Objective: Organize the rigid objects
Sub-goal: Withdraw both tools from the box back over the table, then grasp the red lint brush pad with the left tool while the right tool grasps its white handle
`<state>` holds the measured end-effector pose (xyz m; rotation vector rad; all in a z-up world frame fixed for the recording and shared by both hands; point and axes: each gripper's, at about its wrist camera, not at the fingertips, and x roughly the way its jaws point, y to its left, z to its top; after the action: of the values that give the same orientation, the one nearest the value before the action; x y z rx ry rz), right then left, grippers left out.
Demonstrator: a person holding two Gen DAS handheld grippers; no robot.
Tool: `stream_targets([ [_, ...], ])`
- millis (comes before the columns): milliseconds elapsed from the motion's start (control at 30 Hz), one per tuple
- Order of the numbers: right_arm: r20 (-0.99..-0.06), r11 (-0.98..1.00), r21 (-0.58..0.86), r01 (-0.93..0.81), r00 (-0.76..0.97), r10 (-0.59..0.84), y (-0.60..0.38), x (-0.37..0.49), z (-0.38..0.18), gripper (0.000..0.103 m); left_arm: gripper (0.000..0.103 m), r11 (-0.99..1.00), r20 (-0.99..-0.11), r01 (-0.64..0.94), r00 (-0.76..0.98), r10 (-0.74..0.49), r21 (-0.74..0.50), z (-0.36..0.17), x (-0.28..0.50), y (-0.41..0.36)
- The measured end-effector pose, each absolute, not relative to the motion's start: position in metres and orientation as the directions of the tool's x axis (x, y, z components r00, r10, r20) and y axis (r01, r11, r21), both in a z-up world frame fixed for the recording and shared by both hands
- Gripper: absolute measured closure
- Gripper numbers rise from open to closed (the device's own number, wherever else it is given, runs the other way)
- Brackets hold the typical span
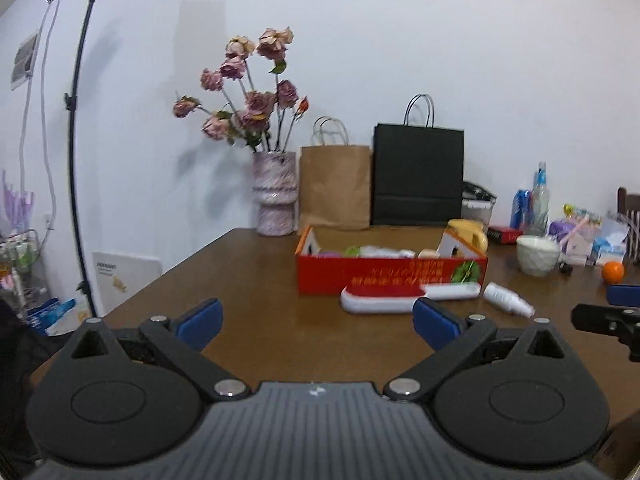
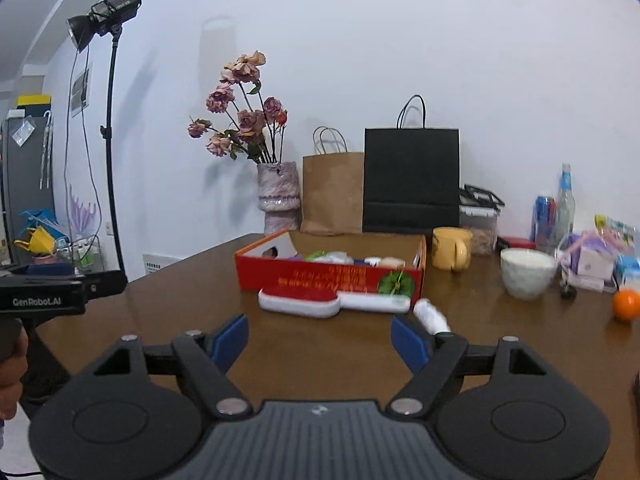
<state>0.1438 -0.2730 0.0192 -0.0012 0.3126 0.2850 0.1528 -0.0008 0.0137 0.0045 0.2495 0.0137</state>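
Both units are held above the near edge of the brown counter (image 1: 248,280), pointing across it toward the far wall.

Left hand-held gripper (image 1: 318,318): released, jaws spread wide, nothing between the blue pads (image 1: 202,318). Right hand-held gripper (image 2: 320,344): released, jaws apart, nothing clamped. The white bottle (image 2: 430,316) lies on the counter just beyond the right pad and is partly overlapped by it in the right wrist view; contact cannot be confirmed.

Task items: 1 red open box (image 2: 332,276) sits mid-counter and holds several small items, which are too blurred to identify. A red-and-white brush (image 2: 332,304) lies flat on the counter against the box's near wall. The white bottle lies on its side just to the right of the brush handle.

Other items: 1 yellow mug (image 2: 452,248) stands beside the box's far right corner. 1 white bowl (image 2: 526,272) stands to the right of the mug, and an orange (image 2: 626,304) rests near the right edge. At the wall stand a vase of dried roses (image 2: 278,196), 1 brown paper bag (image 2: 332,192) and 1 black paper bag (image 2: 412,180), side by side. A studio light on a stand (image 2: 108,20) rises at the left, off the counter.
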Motion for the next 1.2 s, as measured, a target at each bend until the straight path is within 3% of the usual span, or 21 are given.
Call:
stream_targets([
  [200, -0.323, 0.957, 0.061, -0.282, 0.902, 0.287, -0.277, 0.124, 0.002, 0.026, 0.0, 0.999, -0.338, -0.04, 0.94, 0.045, 0.02, -0.003, 0.136, 0.005],
  [367, -0.32, 0.957, 0.075, -0.28, 0.902, 0.289, -0.286, 0.125, -0.001, 0.028, 0.0, 0.997, -0.338, -0.064, 0.939, 0.071, 0.033, -0.006, 0.139, -0.001],
  [567, -0.354, 0.961, 0.105, -0.257, 0.893, 0.278, -0.297, 0.144, -0.006, 0.039, 0.0, 0.997, -0.348, -0.067, 0.935, 0.074, 0.03, -0.007, 0.153, -0.011],
  [1033, -0.413, 0.958, 0.107, -0.265, 0.865, 0.286, -0.303, 0.21, -0.013, 0.048, 0.0, 0.997, -0.414, -0.075, 0.907, 0.081, 0.029, -0.011, 0.217, -0.021],
  [1200, -0.472, 0.951, 0.115, -0.286, 0.827, 0.306, -0.307, 0.264, -0.015, 0.048, 0.0, 0.993, -0.454, -0.091, 0.884, 0.113, 0.071, -0.015, 0.265, -0.03],
])
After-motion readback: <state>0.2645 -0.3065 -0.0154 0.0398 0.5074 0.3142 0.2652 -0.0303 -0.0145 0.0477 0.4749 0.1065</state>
